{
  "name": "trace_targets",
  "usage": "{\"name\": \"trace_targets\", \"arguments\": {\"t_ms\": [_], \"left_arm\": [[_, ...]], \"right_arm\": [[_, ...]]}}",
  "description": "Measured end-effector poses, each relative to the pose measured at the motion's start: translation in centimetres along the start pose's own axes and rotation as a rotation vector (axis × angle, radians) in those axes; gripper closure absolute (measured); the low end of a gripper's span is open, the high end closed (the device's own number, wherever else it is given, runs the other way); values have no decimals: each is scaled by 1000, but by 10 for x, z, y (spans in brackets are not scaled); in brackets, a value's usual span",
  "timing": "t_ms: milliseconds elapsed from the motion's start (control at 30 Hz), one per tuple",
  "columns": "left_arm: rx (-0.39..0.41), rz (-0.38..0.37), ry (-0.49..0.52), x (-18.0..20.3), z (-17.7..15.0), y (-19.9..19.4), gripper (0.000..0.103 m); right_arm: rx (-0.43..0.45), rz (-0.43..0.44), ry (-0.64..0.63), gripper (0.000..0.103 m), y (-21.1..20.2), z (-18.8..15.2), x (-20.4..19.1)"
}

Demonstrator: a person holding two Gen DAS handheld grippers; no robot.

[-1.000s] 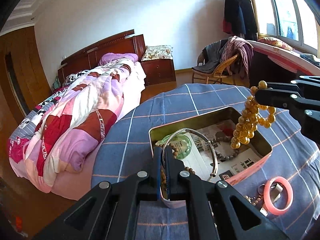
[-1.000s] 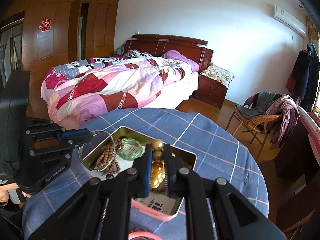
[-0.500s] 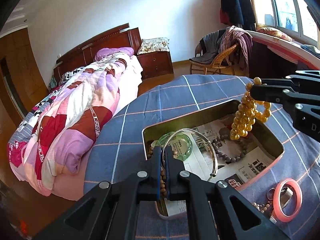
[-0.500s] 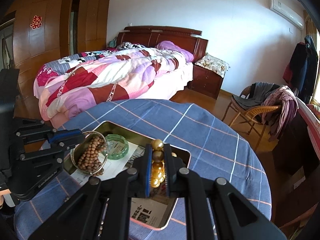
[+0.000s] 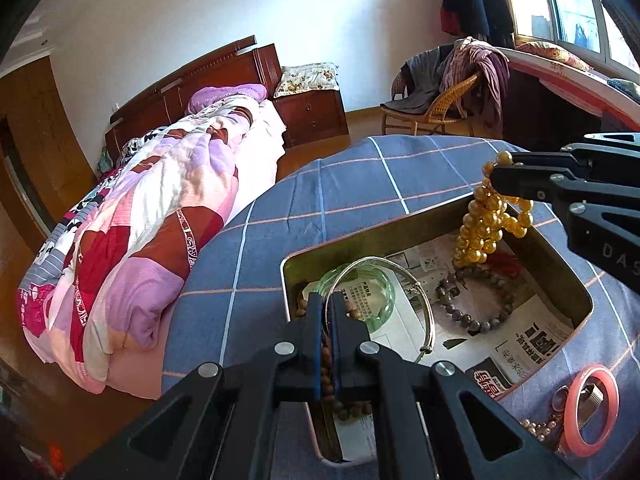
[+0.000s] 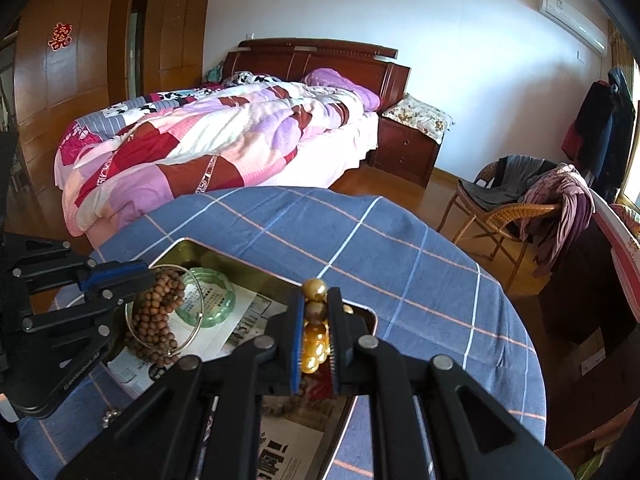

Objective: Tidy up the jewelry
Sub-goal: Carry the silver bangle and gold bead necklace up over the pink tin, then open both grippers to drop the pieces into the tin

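An open tin box (image 5: pixel 380 236) lined with newspaper sits on the blue checked tablecloth (image 5: pixel 340 192). In it lie a green jade bangle (image 5: pixel 384 312) and a dark bead bracelet (image 5: pixel 472 322). My left gripper (image 5: pixel 328 300) is shut on a thin silver bangle (image 5: pixel 430 308) and a string of brown wooden beads (image 5: pixel 348 410), low over the tin's near left end. My right gripper (image 6: pixel 315 300) is shut on a bunch of gold beads (image 6: pixel 314 336), which dangles over the tin's far right corner (image 5: pixel 480 232). The right wrist view shows the left gripper (image 6: pixel 116 276) with the wooden beads (image 6: pixel 156 320) hanging inside the silver bangle.
A pink bangle (image 5: pixel 571 412) and a few small pearl beads (image 5: pixel 536 428) lie on the cloth right of the tin. Beyond the round table stand a bed (image 6: pixel 240 132), a nightstand (image 6: pixel 408 148) and a wicker chair (image 6: pixel 508 216) draped with clothes.
Both grippers have come forward and down toward the tin, which now looks larger. The gold beads hang lower at its far right corner, and the silver bangle with the wooden beads is nearer the lining.
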State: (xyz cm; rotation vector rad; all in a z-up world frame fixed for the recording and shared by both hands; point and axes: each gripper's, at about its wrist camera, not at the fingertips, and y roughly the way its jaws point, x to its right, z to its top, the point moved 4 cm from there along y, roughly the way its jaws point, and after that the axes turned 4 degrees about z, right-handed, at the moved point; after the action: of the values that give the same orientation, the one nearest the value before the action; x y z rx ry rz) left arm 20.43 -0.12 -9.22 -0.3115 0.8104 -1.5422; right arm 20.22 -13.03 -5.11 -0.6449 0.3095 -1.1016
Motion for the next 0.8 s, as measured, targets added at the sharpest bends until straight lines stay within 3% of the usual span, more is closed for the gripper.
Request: {"name": "trace_targets", "arguments": {"t_ms": [800], "left_arm": [[-33,2,19,5,-3,15,100]], "right_arm": [[-26,-25,-10,90,11,-6,2]]}}
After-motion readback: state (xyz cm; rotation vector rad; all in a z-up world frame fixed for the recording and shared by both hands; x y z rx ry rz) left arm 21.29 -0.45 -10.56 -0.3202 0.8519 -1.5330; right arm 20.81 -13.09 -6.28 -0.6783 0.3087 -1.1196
